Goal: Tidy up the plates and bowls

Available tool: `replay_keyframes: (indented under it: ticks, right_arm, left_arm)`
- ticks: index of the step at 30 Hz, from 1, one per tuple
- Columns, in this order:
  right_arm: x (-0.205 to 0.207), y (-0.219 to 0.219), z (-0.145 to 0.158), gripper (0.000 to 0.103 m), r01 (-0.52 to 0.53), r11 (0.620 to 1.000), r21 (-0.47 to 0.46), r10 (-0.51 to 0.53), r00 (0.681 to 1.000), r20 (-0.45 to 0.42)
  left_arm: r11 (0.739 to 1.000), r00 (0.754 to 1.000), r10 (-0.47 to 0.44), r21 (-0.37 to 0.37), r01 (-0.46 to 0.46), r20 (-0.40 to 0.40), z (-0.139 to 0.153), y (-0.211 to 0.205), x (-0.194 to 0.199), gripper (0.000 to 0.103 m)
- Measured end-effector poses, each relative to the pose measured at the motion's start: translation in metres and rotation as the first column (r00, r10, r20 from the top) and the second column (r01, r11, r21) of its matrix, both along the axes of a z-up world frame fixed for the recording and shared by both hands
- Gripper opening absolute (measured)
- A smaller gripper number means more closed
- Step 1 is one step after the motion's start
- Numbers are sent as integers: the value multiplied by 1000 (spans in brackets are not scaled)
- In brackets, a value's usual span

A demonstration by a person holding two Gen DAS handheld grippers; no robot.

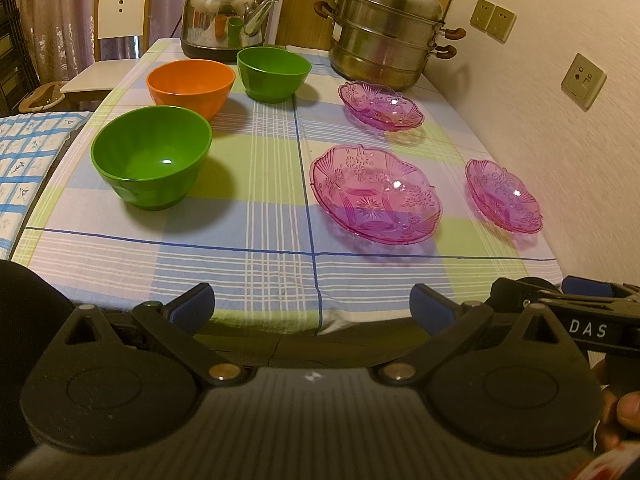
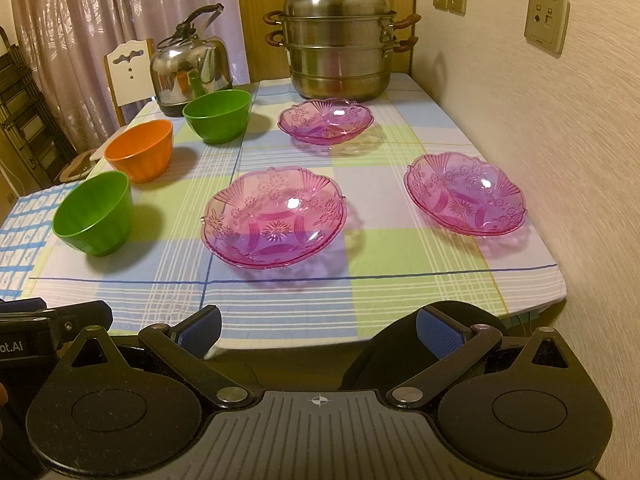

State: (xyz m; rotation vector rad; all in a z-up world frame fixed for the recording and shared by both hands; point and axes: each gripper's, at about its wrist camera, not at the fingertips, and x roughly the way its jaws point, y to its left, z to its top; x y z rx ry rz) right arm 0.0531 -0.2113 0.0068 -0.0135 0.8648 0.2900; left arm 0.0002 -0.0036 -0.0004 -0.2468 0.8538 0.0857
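On the checked cloth of the tabletop sit six loose pieces, none stacked: three bowls to the left, three pink dishes to the right. Near green bowl, orange bowl and far green bowl run in a diagonal line away from the near edge; the orange one stands close beside the near green one, contact not resolvable. Large pink dish lies centre; a second pink dish lies near the wall side; a third pink dish lies further back, just in front of the steel steamer pot. A kettle stands behind the bowls. Left gripper and right gripper both hang short of the near tabletop edge, fingers spread wide apart, grasping nothing. Judgement on handling: bowls look like opaque moulded plastic, so probably light, stiff and forgiving; walls are steep, so pinch one wall at the rim, one finger inside and one outside. Dishes look like clear pressed plastic or glass, cannot tell which; treat as fragile. Surfaces are glossy, so likely slippery, and the shallow scalloped rim sits low to the cloth. Take the dishes at the near rim, lower finger slid under the edge, and keep them level.
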Motion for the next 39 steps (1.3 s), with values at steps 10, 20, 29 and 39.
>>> replay_keyframes:
  ticks: [10, 20, 29, 39]
  right_arm:
    - [0, 0, 0, 103, 0, 1000, 0, 0, 1000, 0]
    - [1, -2, 4, 103, 17, 1000, 12, -17, 1000, 12]
    - [11, -18, 25, 103, 76, 996, 41, -78, 996, 50]
    - [23, -58, 61, 103, 201, 973, 110, -211, 973, 93]
  left_arm:
    - [1000, 1000, 0, -1, 0, 0, 0, 1, 0, 103]
    - [1000, 1000, -1, -21, 1, 18, 7, -4, 4, 103]
    - [996, 994, -59, -66, 65, 86, 30, -12, 27, 103]
    - [971, 970, -181, -128, 203, 164, 53, -28, 74, 103]
